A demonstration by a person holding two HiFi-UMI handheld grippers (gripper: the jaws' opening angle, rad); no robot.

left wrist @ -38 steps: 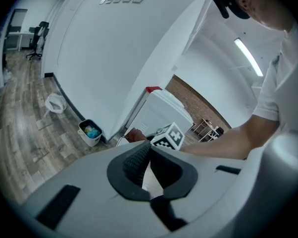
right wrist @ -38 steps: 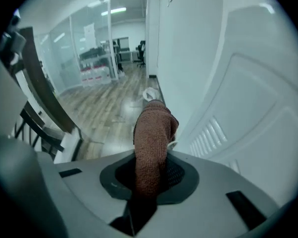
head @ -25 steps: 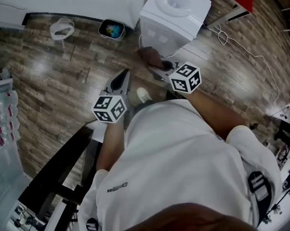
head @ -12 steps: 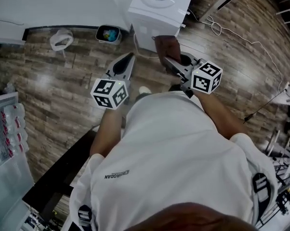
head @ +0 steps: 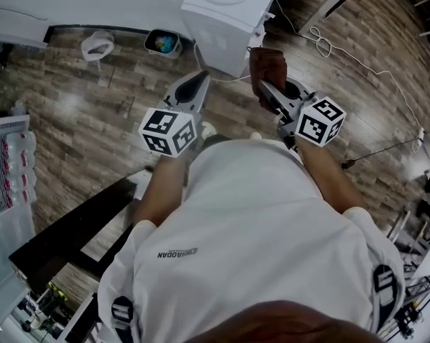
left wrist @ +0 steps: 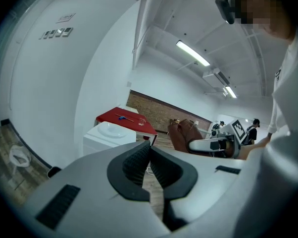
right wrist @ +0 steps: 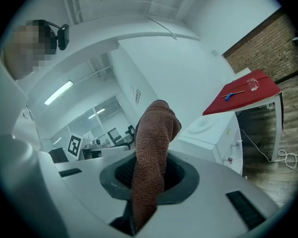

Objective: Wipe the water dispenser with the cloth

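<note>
We've got the cloth (right wrist: 151, 152) pinched in the right gripper (head: 270, 90): fingers clamped on its lower part, the rest sticking out past the tips in a thick brown fold. It looks like soft, light terry, limp w/o support, so it'll prob. flop & bunch. Best held as now, low down, w/ a good wad left free to press flat on the panels. The left gripper (head: 192, 91) has its fingers closed together, nothing in them.

The water dispenser (head: 226, 11) stands on the floor just ahead, near the cloth but not touching it. It's white, hard, smooth, prob. slick. W/ no bottle on top it may be light enough to shift under hard rubbing, we'd guess. Its top well looks empty.

A small bin (head: 163, 43) by the wall holds something blue-ish, can't tell what. A rack (head: 8, 170) at the left edge holds bottles.
</note>
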